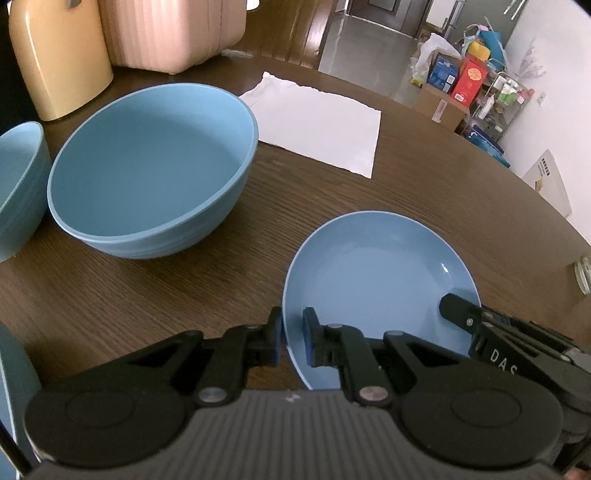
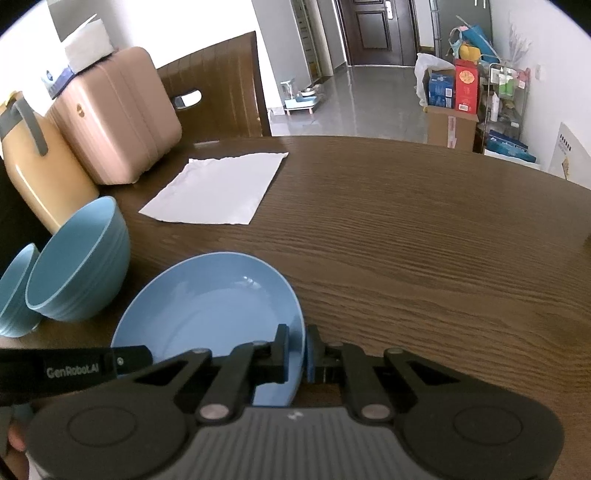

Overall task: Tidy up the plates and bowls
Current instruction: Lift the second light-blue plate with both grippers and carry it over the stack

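A small blue plate (image 1: 380,280) (image 2: 207,306) lies on the brown wooden table (image 1: 147,302). My left gripper (image 1: 293,332) is shut on its left rim, one pad above the rim and one below. On the opposite rim my right gripper (image 2: 297,347) is shut the same way. Each gripper shows in the other's view: the right gripper (image 1: 456,308) and the left gripper (image 2: 129,360). A large blue bowl (image 1: 151,162) (image 2: 74,266) stands upright left of the plate. Beside it is a smaller blue bowl (image 1: 18,184) (image 2: 14,291).
A white paper sheet (image 1: 317,125) (image 2: 218,188) lies beyond the bowls. A pink ribbed case (image 1: 166,33) (image 2: 118,114) and a yellow jug (image 1: 55,59) (image 2: 40,177) stand at the table's far left. Another blue dish edge (image 1: 11,387) shows at the lower left.
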The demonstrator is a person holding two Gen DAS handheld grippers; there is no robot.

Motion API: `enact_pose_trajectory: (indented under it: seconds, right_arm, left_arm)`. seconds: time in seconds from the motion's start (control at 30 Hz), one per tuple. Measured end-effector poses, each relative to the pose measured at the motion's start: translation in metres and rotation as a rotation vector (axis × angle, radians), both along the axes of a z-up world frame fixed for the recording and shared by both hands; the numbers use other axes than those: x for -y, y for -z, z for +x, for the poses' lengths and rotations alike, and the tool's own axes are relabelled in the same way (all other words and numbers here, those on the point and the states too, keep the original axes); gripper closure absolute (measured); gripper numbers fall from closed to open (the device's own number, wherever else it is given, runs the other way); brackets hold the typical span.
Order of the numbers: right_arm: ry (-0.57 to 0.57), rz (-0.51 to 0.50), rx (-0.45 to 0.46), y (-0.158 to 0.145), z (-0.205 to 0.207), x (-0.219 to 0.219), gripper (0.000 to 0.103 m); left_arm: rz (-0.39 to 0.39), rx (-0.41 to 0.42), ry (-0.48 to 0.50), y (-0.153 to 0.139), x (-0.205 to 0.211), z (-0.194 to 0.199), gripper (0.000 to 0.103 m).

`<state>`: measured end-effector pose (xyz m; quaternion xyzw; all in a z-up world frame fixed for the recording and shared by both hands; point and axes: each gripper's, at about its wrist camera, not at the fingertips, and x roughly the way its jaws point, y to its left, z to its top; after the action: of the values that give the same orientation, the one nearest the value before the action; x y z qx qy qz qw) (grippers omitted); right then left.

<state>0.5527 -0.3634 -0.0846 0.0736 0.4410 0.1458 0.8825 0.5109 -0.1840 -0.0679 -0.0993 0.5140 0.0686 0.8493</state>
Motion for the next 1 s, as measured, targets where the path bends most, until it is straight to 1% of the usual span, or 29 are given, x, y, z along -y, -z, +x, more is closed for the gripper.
enact_pose_trajectory:
  seconds: [0.2,0.63,1.0]
  right_arm:
    - [0.0,-0.017,0.031,-0.006,-0.008,-0.003,0.095]
    - [0.033,0.013,0.064,-0.019,-0.034,0.011,0.094]
    - [0.049,0.014,0.102,-0.043,-0.067,0.015,0.094]
  left_arm:
    - [0.011,0.019,0.009,-0.006,0.0,-0.004,0.091]
    - [0.031,0.058,0.047,-0.025,0.009,-0.021,0.092]
    - [0.048,0.097,0.06,-0.049,0.016,-0.048,0.092]
